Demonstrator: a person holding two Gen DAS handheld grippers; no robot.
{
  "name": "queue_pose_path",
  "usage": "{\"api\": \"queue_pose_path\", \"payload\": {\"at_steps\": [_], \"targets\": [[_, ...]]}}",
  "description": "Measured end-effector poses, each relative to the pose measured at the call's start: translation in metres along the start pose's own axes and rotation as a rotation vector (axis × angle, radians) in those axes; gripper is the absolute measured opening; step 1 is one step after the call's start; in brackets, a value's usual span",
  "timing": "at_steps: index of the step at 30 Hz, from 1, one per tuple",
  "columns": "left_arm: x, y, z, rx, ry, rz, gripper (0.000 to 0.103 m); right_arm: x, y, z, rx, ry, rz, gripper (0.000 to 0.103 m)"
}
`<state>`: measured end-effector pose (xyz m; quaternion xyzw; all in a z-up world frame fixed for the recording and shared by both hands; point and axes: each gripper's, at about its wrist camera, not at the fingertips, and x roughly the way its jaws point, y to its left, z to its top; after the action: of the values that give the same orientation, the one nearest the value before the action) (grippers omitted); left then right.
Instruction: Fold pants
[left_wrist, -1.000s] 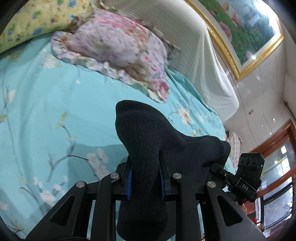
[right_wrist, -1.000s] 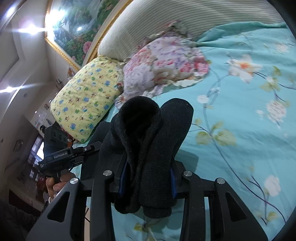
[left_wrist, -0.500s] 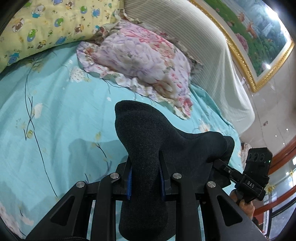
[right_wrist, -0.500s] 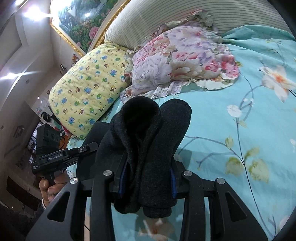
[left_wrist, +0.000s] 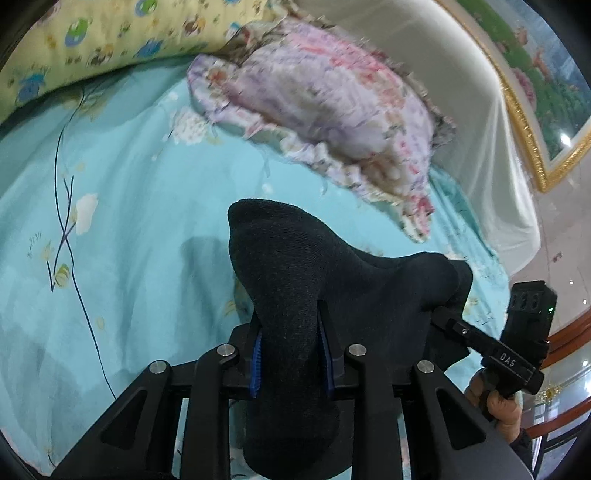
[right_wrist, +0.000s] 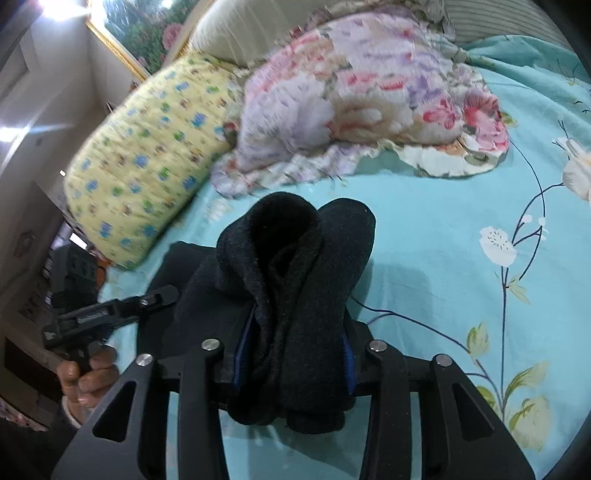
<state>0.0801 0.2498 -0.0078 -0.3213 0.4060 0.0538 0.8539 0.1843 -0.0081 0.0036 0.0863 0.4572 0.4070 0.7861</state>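
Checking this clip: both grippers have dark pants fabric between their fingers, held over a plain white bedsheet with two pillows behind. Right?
Not quite. The bedsheet is turquoise with a flower print, not plain white; both wrist views show it. The rest holds: the left gripper and right gripper each have the dark pants between their fingers.

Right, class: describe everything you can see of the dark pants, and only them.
The pants are a dark, nearly black, thick knit-looking fabric, bunched rather than flat. One bunch sits between the blue pads of the left hand-held gripper, whose jaws are opening; a thicker, folded-over bunch sits between the pads of the right hand-held gripper, also opening. The cloth spans between the two and hangs below them, above the turquoise floral sheet.
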Motion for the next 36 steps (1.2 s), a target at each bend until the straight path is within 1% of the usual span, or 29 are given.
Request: {"api": "queue_pose_path", "payload": {"at_steps": [1, 2, 4, 6, 9, 11, 12, 13, 17, 21, 24, 30, 36], "targets": [[0.002, 0.002, -0.001, -0.004, 0.001, 0.002, 0.033, 0.004, -0.002, -0.001, -0.001, 0.007, -0.025, 0.050], [0.003, 0.003, -0.002, -0.006, -0.001, 0.008, 0.034, 0.005, -0.005, -0.002, -0.001, 0.007, -0.039, 0.052], [0.003, 0.004, -0.002, 0.004, -0.010, 0.029, 0.046, 0.006, -0.009, -0.005, -0.002, 0.000, -0.044, 0.060], [0.003, 0.003, -0.003, 0.018, -0.018, 0.060, 0.053, 0.006, -0.012, -0.006, -0.014, -0.008, -0.081, 0.075], [0.004, 0.002, -0.004, 0.025, -0.021, 0.074, 0.057, 0.006, -0.017, -0.008, -0.033, -0.013, -0.104, 0.083], [0.003, 0.000, -0.005, 0.029, -0.025, 0.091, 0.059, 0.007, -0.020, -0.009, -0.030, -0.017, -0.101, 0.085], [0.003, -0.001, -0.006, 0.031, -0.026, 0.103, 0.061, 0.007, -0.021, -0.009, -0.026, -0.020, -0.100, 0.085], [0.002, -0.001, -0.006, 0.031, -0.025, 0.112, 0.067, 0.006, -0.020, -0.010, -0.024, -0.023, -0.097, 0.085], [-0.005, -0.005, -0.010, 0.037, -0.036, 0.132, 0.070, 0.001, -0.015, -0.011, -0.030, -0.039, -0.115, 0.086], [-0.016, -0.008, -0.015, 0.042, -0.053, 0.142, 0.077, -0.012, -0.008, -0.013, -0.026, -0.077, -0.123, 0.086], [-0.026, -0.012, -0.020, 0.055, -0.075, 0.159, 0.078, -0.024, -0.003, -0.014, -0.026, -0.107, -0.114, 0.086], [-0.041, -0.023, -0.034, 0.098, -0.114, 0.214, 0.080, -0.045, 0.012, -0.020, -0.068, -0.177, -0.121, 0.093], [-0.049, -0.034, -0.048, 0.134, -0.127, 0.242, 0.081, -0.056, 0.029, -0.030, -0.123, -0.201, -0.117, 0.097]]}}
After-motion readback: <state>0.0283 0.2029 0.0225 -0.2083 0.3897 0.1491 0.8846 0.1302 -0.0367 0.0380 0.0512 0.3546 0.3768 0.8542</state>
